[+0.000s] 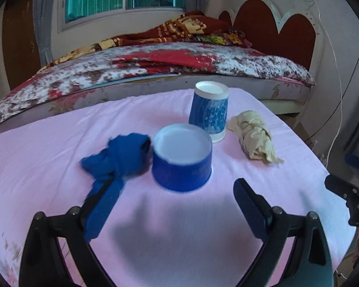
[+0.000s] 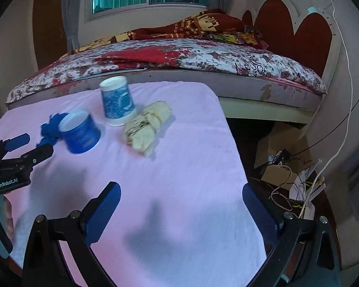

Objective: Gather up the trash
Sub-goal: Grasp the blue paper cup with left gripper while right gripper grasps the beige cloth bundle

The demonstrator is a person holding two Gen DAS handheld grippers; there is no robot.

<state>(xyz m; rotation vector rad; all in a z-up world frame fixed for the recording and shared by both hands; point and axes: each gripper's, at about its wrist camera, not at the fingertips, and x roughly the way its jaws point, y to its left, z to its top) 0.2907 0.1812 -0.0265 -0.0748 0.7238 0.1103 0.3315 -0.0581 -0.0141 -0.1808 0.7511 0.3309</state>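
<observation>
Left gripper (image 1: 177, 191): jaws wide apart, nothing clamped between the pads. The short blue cup (image 1: 182, 157) sits upside down on the pink cloth (image 1: 47, 143), just ahead of the fingertips and roughly centred in the gap, not touching either finger. The crumpled blue rag (image 1: 122, 155) lies beside the cup on its left; its tail runs down over the left fingertip in this view, so I can't tell whether it touches the finger or just lies in front of it.

The tall blue cup (image 1: 209, 110), also inverted, stands behind the short one, close to it. The beige wad (image 1: 253, 135) is to the right of the tall cup, apart from the right finger.

Right gripper (image 2: 182, 197): jaws wide apart, empty, over bare cloth near the right edge of the table. From here all the trash is up and to the left, well apart from its fingers: the wad nearest, then the tall cup, the short cup and the rag farthest. The left gripper shows at the left edge, tips just short of the short cup.

Bed (image 2: 179, 57) behind the table.
</observation>
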